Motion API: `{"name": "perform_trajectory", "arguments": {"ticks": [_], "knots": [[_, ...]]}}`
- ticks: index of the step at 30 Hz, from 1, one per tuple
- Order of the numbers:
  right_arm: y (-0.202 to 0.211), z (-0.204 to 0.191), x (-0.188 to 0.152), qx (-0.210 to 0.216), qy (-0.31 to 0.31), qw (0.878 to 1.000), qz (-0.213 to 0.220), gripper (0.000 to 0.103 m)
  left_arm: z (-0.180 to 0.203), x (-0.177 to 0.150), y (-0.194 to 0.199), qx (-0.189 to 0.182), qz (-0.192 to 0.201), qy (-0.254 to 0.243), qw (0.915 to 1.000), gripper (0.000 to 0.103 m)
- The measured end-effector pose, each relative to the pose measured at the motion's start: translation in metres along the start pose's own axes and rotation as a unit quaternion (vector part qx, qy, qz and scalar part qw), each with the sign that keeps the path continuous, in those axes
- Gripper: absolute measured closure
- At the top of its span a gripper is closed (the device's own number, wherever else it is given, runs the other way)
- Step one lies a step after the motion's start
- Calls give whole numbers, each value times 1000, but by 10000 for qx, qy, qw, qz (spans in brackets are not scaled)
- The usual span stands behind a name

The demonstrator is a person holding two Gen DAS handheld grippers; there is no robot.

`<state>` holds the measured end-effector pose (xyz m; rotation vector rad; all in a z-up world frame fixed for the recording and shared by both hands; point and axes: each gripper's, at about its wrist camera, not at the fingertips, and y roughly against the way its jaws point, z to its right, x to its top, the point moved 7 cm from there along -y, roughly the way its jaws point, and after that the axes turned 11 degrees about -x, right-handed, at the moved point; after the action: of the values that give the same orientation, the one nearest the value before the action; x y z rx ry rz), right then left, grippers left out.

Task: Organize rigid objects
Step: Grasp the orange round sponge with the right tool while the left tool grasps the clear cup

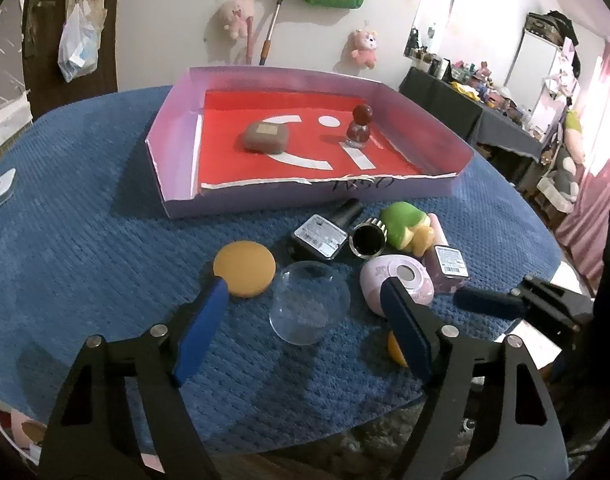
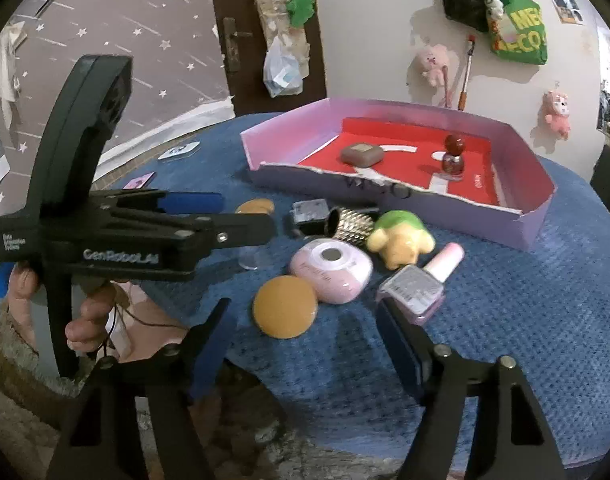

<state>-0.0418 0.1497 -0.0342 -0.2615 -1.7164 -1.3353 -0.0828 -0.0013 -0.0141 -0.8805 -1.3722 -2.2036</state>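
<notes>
On the blue mat, my left gripper (image 1: 305,284) stands open around a clear glass cup (image 1: 309,304), with its pads apart from the glass. An orange disc (image 1: 244,274) lies by its left finger. My right gripper (image 2: 303,302) is open over a second orange disc (image 2: 285,306) and touches nothing. Behind lie a pink round case (image 2: 331,270), a pink polish bottle (image 2: 415,288), a green and yellow toy (image 2: 399,238), a studded ring (image 2: 351,224) and a dark bottle (image 2: 309,212). The lilac box (image 1: 177,128) holds a brown case (image 1: 265,138) and a red bottle (image 1: 359,126).
The blue mat (image 1: 85,220) covers a round table whose edge runs close under both grippers. A hand (image 2: 85,320) holds the left gripper at the left of the right wrist view. Small cards (image 2: 179,152) lie at the mat's far left. A cluttered dark table (image 1: 465,108) stands beyond.
</notes>
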Motion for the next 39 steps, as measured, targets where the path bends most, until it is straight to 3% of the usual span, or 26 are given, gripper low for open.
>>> {"name": "perform_trajectory", "arguments": {"ticks": [6, 12, 15, 18, 26, 31, 39], "knots": [[-12, -12, -6, 126, 57, 9998, -142, 50, 2, -2, -5, -92, -78, -12, 9999, 44], [-20, -17, -8, 117, 98, 9996, -228, 62, 5, -3, -8, -84, -83, -105, 9999, 44], [-20, -15, -8, 137, 66, 9996, -225, 63, 6, -4, -8, -71, -88, -104, 9999, 45], [-20, -15, -8, 120, 81, 9996, -228, 63, 7, -6, -7, -134, -119, -56, 9998, 54], [-20, -15, -7, 147, 48, 9996, -239, 63, 3, -15, -13, -197, -182, 111, 9996, 55], [-20, -15, -7, 152, 36, 9996, -239, 63, -3, -13, -18, -249, -143, 227, 9993, 62], [-15, -14, -4, 249, -75, 9995, -191, 63, 3, -12, -13, -143, -110, 82, 9998, 65]]}}
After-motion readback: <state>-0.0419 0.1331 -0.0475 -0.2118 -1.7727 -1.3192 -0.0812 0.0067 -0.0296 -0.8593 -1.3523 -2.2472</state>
